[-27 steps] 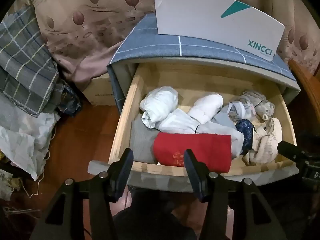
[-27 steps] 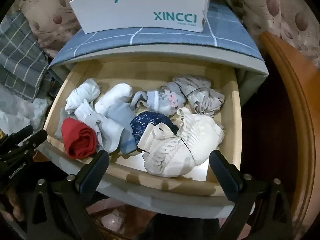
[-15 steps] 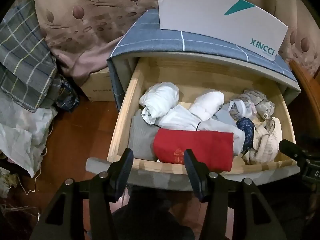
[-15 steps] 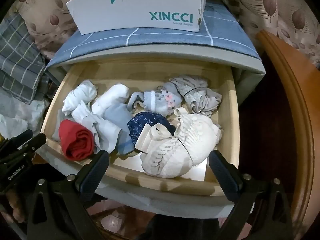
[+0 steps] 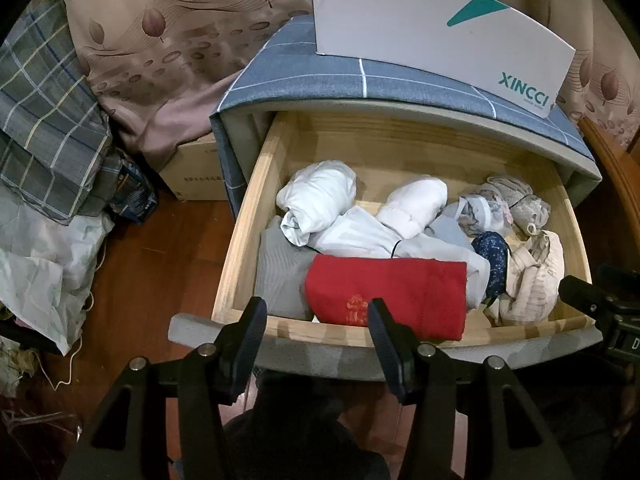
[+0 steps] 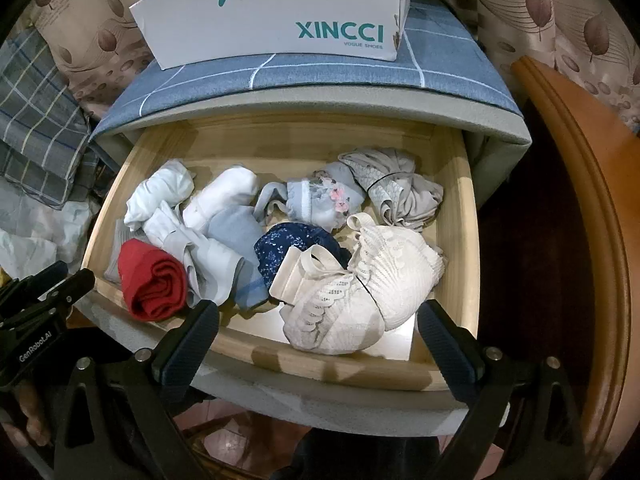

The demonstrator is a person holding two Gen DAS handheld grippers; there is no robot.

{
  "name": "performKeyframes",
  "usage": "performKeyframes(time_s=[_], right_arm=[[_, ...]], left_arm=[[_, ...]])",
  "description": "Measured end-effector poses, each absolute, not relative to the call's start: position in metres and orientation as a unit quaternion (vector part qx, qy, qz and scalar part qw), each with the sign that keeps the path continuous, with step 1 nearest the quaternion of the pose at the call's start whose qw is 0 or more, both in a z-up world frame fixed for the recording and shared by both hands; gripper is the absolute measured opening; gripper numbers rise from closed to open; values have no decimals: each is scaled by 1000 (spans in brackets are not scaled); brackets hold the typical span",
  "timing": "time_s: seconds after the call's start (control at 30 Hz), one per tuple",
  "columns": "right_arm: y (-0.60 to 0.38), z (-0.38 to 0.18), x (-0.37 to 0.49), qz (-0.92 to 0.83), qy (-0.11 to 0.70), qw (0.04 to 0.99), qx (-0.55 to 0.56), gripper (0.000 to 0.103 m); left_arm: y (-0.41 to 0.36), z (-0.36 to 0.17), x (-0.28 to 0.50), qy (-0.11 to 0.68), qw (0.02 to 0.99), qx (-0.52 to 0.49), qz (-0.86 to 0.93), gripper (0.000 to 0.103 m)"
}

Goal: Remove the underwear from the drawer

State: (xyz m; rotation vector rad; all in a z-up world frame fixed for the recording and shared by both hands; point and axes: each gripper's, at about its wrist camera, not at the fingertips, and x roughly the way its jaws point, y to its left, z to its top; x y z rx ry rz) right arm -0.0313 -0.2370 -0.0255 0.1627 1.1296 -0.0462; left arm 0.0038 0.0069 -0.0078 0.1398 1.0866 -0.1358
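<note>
Nearest the cameras, two grippers hang over the front edge of the open drawer (image 5: 256, 216), both angled steeply downward. The left gripper (image 5: 318, 330) has its jaws parted a moderate way with nothing between them; its fingertips sit above the front rail, just short of the red roll (image 5: 386, 294). The right gripper (image 6: 318, 338) stands spread to its full width, also empty, its fingertips framing the cream lace piece (image 6: 360, 292) without touching it. Part of a hand (image 6: 30, 416) shows at the lower left of the right wrist view, under the left gripper's body.

The underwear is all inside the drawer; none has been lifted. Count, front to back: one red roll at the front left; one grey folded item (image 5: 280, 276) beside it against the left wall; one cream lace piece at the front right; one navy floral piece (image 6: 296, 248) between them; one pale blue-and-white bundle (image 6: 216, 256); two white rolls (image 6: 160, 192) (image 6: 222, 196) behind; one floral grey piece (image 6: 324, 200); one grey patterned bundle (image 6: 404, 188) at the back right. Some items overlap, so the count is approximate.

Beyond, one white shoe box (image 6: 272, 16) marked XINCCI rests on the cabinet's blue checked cover (image 6: 328, 68). One leaf-print curtain (image 5: 168, 40) hangs behind.
</note>
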Motion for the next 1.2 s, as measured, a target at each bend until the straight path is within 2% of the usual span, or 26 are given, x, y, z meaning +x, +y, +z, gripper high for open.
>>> performKeyframes(time_s=[1.2], right_arm=[[-237,-26,-32,-21,537,840,78,97]], left_arm=[[4,-10,5,521,848,65,-68,54]])
